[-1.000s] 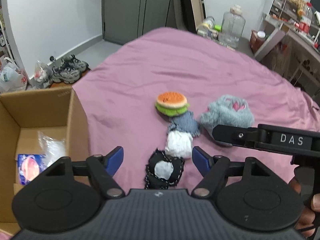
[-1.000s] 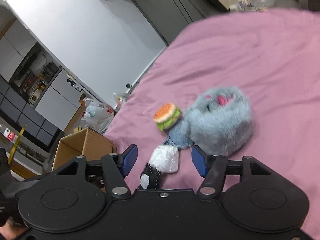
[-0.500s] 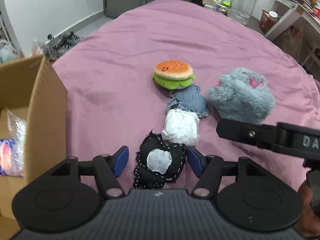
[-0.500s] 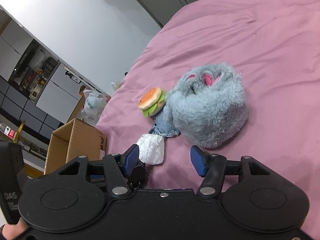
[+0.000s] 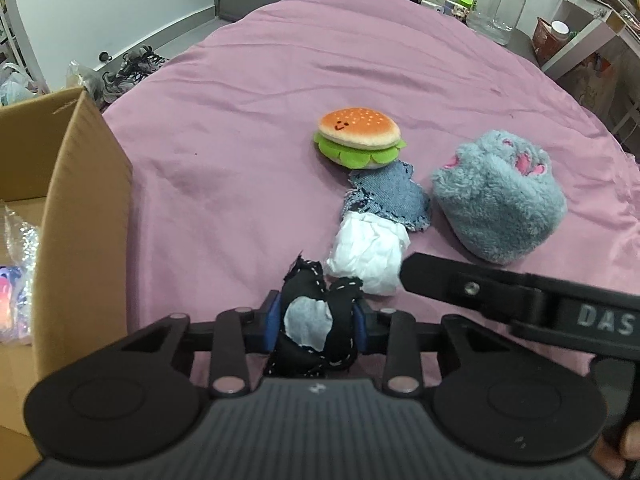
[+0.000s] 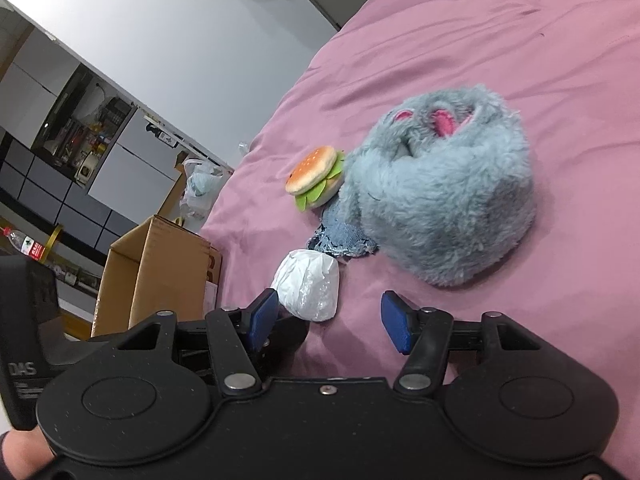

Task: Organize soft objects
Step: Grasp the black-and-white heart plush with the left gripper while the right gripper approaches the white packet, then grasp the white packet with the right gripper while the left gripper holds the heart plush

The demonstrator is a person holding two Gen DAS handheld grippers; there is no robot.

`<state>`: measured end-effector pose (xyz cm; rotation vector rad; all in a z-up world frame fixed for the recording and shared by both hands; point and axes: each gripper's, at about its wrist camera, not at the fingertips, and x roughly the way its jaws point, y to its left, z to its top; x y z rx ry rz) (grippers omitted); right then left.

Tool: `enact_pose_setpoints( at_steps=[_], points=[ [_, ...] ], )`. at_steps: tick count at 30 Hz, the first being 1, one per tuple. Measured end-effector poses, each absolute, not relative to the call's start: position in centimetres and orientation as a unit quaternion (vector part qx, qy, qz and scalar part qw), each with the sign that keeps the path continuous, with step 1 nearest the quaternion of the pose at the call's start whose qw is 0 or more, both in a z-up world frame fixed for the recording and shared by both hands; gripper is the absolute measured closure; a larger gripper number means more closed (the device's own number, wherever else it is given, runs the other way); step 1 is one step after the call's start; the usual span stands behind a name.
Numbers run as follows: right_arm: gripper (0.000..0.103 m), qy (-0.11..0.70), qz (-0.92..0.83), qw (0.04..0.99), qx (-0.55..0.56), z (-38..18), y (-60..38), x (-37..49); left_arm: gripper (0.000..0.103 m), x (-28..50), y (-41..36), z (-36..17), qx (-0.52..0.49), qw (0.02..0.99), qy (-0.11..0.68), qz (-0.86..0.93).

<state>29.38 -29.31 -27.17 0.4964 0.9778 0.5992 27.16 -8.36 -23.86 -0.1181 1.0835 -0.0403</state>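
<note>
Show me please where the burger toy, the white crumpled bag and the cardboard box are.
burger toy (image 5: pixel 357 124), left wrist view, on the orange top bun.
white crumpled bag (image 6: pixel 310 286), right wrist view, on the middle of its wrinkled front.
cardboard box (image 5: pixel 86 216), left wrist view, on its outer side wall.

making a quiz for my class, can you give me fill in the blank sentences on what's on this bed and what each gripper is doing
1. The left gripper has just been closing and is shut on the ____ patch with white stitching.
2. The plush burger has a ____ lettuce layer.
3. The right gripper stands ____, gripping nothing.
4. The cardboard box stands at the bed's ____ edge in the left wrist view.

Missing words: black; green; open; left
</note>
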Motion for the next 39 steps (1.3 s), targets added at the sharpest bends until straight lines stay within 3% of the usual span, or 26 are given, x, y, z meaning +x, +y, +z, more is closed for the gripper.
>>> enact_pose_setpoints(
  at_steps=[18, 23, 28, 39],
  points=[
    [0.053, 0.444, 0.269, 0.831, 0.199, -26.6, -27.7, 29.0, 0.068, 22.9, -4.6, -16.9, -0.077, 0.903, 0.422, -0.01],
    [0.059, 0.445, 0.259, 0.835, 0.192, -26.5, -27.0, 28.9, 0.068, 21.7, -2.6, -15.4, -0.101, 0.914, 0.392, -0.005],
    [0.071, 0.449, 0.26, 0.836, 0.181, -26.5, -25.4, 28.7, 0.068, 20.4, -1.1, -14.4, -0.124, 0.92, 0.371, -0.006],
    [0.073, 0.418, 0.26, 0.857, 0.155, -23.1, -23.5, 26.6, 0.068, 17.9, 3.3, -13.1, -0.162, 0.928, 0.334, 0.022]
  ],
)
